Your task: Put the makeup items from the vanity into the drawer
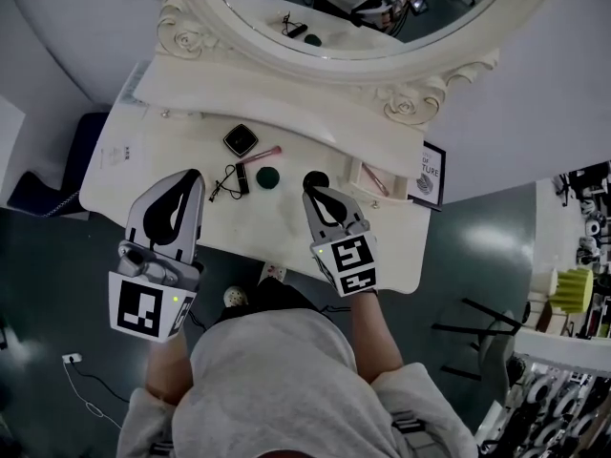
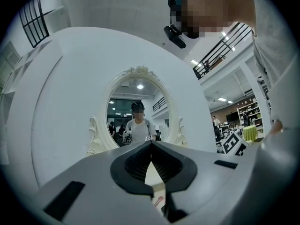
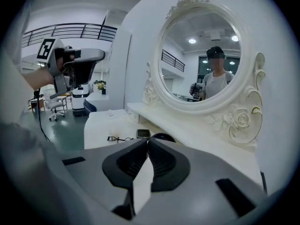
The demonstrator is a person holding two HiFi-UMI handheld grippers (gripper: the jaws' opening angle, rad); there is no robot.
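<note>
On the white vanity (image 1: 124,175) lie a black square compact (image 1: 241,140), a pink stick (image 1: 260,154), a dark green round jar (image 1: 267,176), a short black tube (image 1: 242,179), a black eyelash curler (image 1: 225,181) and a black round pot (image 1: 316,178). My left gripper (image 1: 196,175) hovers over the table left of the curler, shut and empty. My right gripper (image 1: 310,194) is shut and empty, its tip just in front of the black pot. The right gripper view shows the compact (image 3: 143,133) and the pot (image 3: 161,137) beyond the closed tips (image 3: 147,140). In the left gripper view the jaws (image 2: 151,143) meet.
A small open drawer (image 1: 364,181) with a pink item inside sits at the vanity's right, and a framed print (image 1: 430,175) stands beside it. The oval mirror (image 1: 363,27) rises behind the raised back shelf. The person's body presses against the table's front edge.
</note>
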